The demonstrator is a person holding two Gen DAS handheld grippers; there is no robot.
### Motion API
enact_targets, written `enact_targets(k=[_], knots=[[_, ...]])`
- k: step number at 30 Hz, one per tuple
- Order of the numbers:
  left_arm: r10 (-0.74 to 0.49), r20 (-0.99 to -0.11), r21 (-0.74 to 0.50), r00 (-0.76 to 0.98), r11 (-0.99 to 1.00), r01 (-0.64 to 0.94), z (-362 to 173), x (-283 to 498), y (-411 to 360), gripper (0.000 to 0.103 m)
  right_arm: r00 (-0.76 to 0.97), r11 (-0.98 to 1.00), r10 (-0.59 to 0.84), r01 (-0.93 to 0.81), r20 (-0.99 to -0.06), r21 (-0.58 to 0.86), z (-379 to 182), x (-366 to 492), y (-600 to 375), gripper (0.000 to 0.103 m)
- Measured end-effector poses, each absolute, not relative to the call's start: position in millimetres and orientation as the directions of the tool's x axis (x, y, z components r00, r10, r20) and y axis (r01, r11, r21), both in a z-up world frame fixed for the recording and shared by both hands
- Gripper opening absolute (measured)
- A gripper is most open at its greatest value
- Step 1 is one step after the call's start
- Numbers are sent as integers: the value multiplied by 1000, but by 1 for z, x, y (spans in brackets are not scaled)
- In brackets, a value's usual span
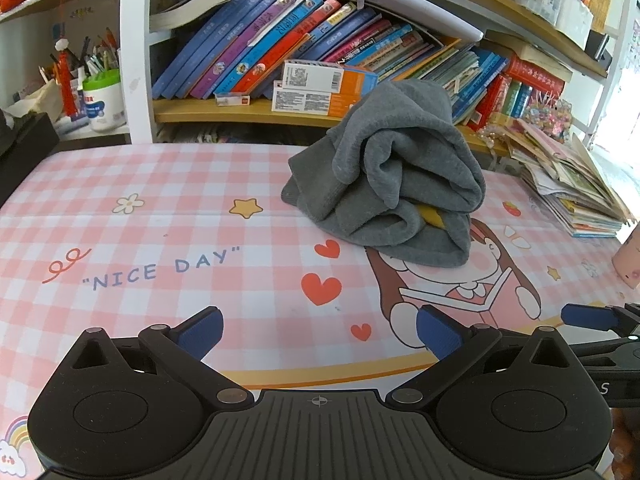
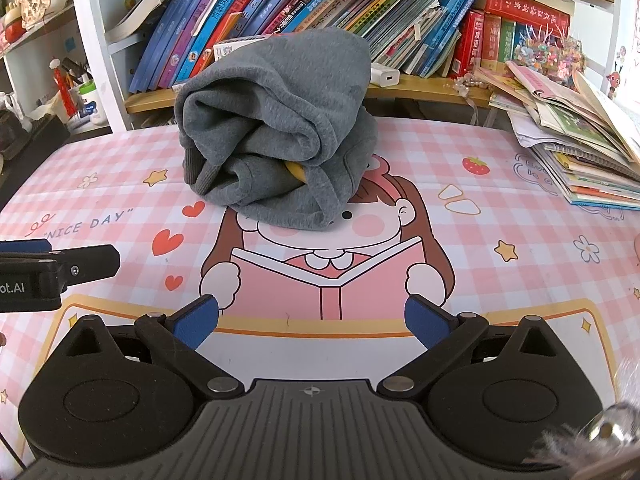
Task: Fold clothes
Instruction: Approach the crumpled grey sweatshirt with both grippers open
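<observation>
The grey sweatshirt point(image 2: 276, 128) sits bunched in a tall heap toward the far side of the pink checked table mat point(image 2: 500, 184), just before the bookshelf point(image 2: 420, 84). Both grippers hang near, jaws spread and empty. From the right gripper point(image 2: 312, 322) the heap lies straight ahead, slightly left; from the left gripper point(image 1: 318, 332) it lies ahead and rightward, so the right one looks better lined up. The heap shows no clear long axis

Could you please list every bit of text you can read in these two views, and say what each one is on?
"NICE DAY": printed on the pink checked desk mat.
"ot.AI": on the left gripper body, cut off by the frame edge.
"S": a lone letter on the right gripper body.
Book spines, orange-and-white boxes, white jar: printed, but too small or blurred to read.
</observation>
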State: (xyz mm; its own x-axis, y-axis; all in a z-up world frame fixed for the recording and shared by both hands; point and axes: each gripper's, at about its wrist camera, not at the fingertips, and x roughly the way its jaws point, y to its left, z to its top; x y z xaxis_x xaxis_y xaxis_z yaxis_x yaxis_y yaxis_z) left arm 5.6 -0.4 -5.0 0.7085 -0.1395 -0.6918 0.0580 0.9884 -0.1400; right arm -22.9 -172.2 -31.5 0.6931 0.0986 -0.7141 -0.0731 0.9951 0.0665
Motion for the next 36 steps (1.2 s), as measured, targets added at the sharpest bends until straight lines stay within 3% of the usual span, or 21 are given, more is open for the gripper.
enact_targets(k=[25, 36], knots=[[-161, -697, -161, 698, 985, 67, -8, 8, 2, 103, 679, 994, 109, -68, -726, 86, -36, -20, -174, 100], [-240, -699, -234, 674, 967, 101, -16, 16, 2, 103, 673, 992, 115, -47, -731, 113, -41, -12, -181, 100]])
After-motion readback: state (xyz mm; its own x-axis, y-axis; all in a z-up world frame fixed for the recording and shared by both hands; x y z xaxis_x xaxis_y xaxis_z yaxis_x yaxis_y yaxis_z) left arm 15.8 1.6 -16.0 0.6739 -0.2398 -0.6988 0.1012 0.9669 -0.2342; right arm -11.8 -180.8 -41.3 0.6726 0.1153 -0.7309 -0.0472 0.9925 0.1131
